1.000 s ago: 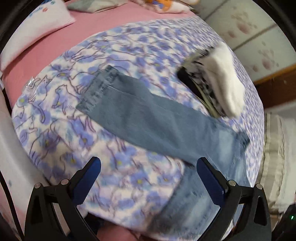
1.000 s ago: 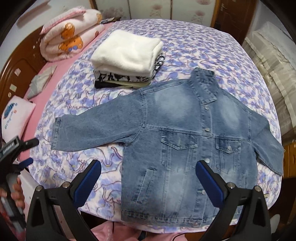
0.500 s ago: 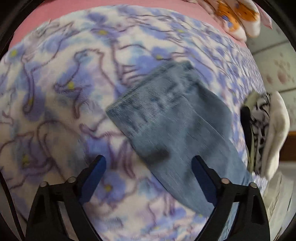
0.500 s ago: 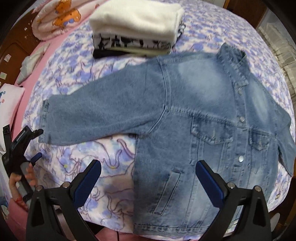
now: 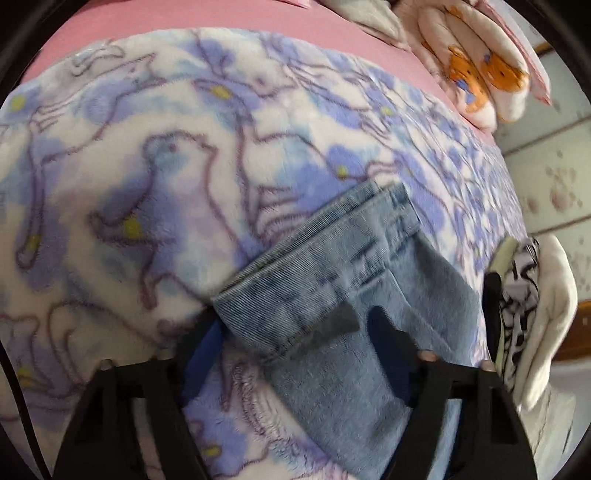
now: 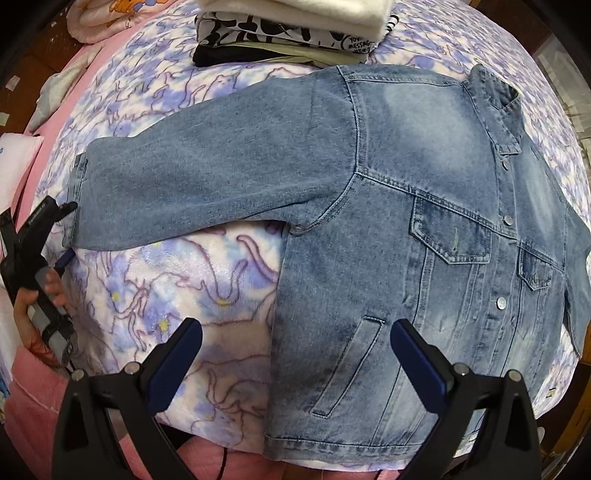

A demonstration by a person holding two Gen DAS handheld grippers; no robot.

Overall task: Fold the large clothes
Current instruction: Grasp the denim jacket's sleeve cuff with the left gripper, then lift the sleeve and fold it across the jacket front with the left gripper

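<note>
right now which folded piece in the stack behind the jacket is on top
The plain white fleecy one tops the stack; the black-and-white printed piece and the black one lie beneath it.

Bare floral blanket (image 6: 207, 280) below the jacket sleeve (image 6: 207, 181); folded clothes stack (image 6: 295, 29) close beyond the shoulder.

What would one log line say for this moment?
left tongs: closing around sleeve cuff | right tongs: open over jacket hem

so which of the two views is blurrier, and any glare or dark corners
Left wrist view: smeared, softest on the blanket and sleeve cuff. Right wrist view: sharp on the denim jacket. Both: fisheye bulge, black corners, no glare.
</note>
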